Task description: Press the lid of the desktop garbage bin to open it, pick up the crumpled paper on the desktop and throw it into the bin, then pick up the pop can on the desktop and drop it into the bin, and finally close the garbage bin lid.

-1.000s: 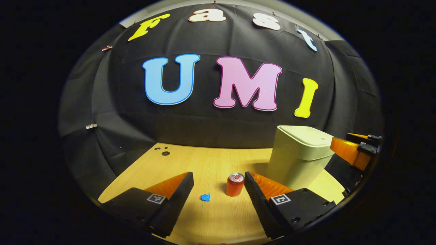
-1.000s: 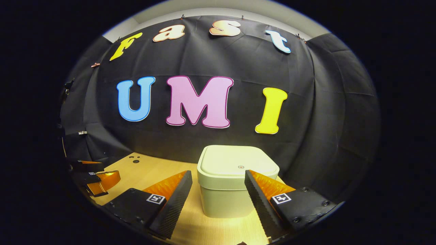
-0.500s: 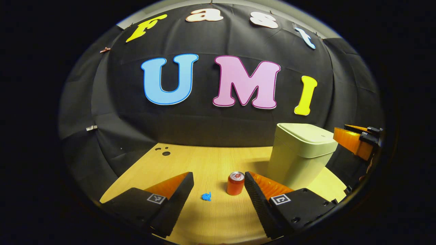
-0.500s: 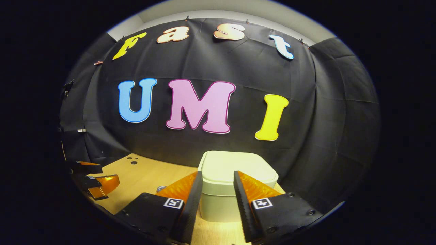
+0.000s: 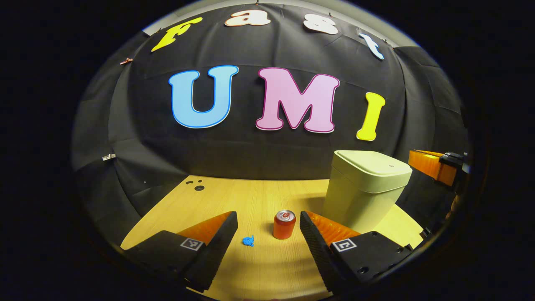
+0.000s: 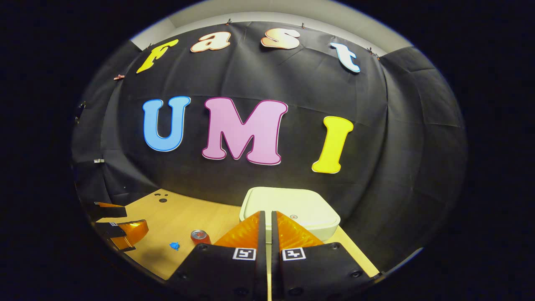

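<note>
I'm working in a staged recording booth: black cloth (image 5: 267, 154) hangs as the wall at my twelve o'clock, pinned with clips (image 5: 108, 156), behind a bare wooden desk (image 5: 242, 196) with drilled holes (image 5: 199, 187).

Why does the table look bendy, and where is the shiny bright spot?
In the left gripper view the fisheye lens curves the table edge, and the bin leans; light glints on the pop can top, and a soft shadow lies beside the crumpled paper. In the right gripper view the bin lid glows brightest, while the corners fade dark.
</note>
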`<control>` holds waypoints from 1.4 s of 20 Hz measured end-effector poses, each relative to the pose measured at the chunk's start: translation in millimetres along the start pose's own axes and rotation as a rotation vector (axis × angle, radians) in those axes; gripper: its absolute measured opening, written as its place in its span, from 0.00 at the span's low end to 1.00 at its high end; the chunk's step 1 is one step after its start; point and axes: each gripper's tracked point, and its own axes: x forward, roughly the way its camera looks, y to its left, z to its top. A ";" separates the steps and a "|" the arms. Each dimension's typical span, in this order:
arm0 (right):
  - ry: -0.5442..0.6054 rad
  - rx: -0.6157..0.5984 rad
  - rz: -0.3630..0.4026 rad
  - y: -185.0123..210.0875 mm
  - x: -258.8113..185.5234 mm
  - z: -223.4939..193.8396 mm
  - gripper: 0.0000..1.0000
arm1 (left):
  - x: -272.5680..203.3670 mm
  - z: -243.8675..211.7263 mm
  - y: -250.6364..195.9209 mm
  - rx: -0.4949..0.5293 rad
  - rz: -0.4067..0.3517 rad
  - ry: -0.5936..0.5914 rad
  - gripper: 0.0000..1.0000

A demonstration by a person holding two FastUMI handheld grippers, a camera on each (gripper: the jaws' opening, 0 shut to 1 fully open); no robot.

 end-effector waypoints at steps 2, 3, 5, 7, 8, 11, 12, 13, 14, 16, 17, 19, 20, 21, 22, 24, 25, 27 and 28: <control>0.004 -0.009 0.032 6.5 -0.9 0.9 0.05 | -0.5 -0.5 -2.6 -0.001 -0.002 0.001 0.96; -0.002 -0.017 0.047 9.6 -1.8 3.2 0.05 | 0.2 0.1 -3.3 -0.001 -0.003 0.002 0.96; -0.004 -0.016 0.060 10.7 -1.5 5.6 0.05 | -0.5 0.6 -6.6 -0.001 -0.008 0.001 0.96; -0.003 -0.012 0.065 10.1 0.1 6.9 0.05 | -0.6 -1.2 -7.5 0.001 -0.009 0.003 0.96; -0.001 -0.011 0.066 9.3 1.7 7.4 0.05 | -0.4 -2.3 -8.0 -0.001 -0.010 0.005 0.96; 0.016 -0.013 0.057 3.0 9.9 6.6 0.05 | 0.6 -5.6 -5.3 -0.008 0.001 0.014 0.96; 0.022 -0.012 0.060 1.1 13.3 6.8 0.05 | 0.7 -4.5 -3.6 -0.012 0.005 0.015 0.96; 0.029 -0.009 0.063 -0.7 16.5 5.3 0.05 | 0.9 -5.5 -3.0 -0.015 0.009 0.017 0.96; 0.032 -0.002 0.061 -3.7 19.1 5.9 0.05 | 1.7 -6.3 -1.3 -0.016 0.013 0.021 0.96; 0.046 0.021 0.069 -8.2 27.9 4.9 0.05 | 3.2 -9.0 3.5 -0.005 0.030 0.032 0.96; 0.055 0.028 0.074 -10.5 31.0 4.3 0.05 | 3.5 -9.5 5.9 -0.001 0.038 0.034 0.96; 0.062 0.027 0.056 -22.3 41.6 5.1 0.05 | 4.8 -11.9 9.9 -0.007 0.045 0.039 0.96; 0.067 0.026 0.046 -27.6 46.6 5.3 0.05 | 5.1 -11.8 11.6 -0.010 0.049 0.043 0.96; 0.076 0.026 0.040 -31.9 51.7 2.9 0.05 | 5.6 -13.5 13.4 -0.011 0.055 0.046 0.96; 0.087 0.023 0.034 -35.7 56.2 0.8 0.05 | 5.6 -13.9 15.9 -0.012 0.060 0.049 0.96; 0.112 0.008 0.018 -43.7 65.0 -4.8 0.05 | 6.2 -14.5 20.8 -0.015 0.072 0.054 0.96; 0.122 0.001 0.008 -48.9 68.7 -7.8 0.05 | 6.6 -16.3 22.3 -0.017 0.079 0.058 0.96; 0.144 0.008 -0.003 -52.0 74.5 -12.1 0.05 | 7.8 -19.9 28.3 -0.018 0.097 0.069 0.96; 0.151 0.018 -0.005 -52.6 76.9 -13.8 0.05 | 8.7 -20.5 31.3 -0.018 0.105 0.074 0.96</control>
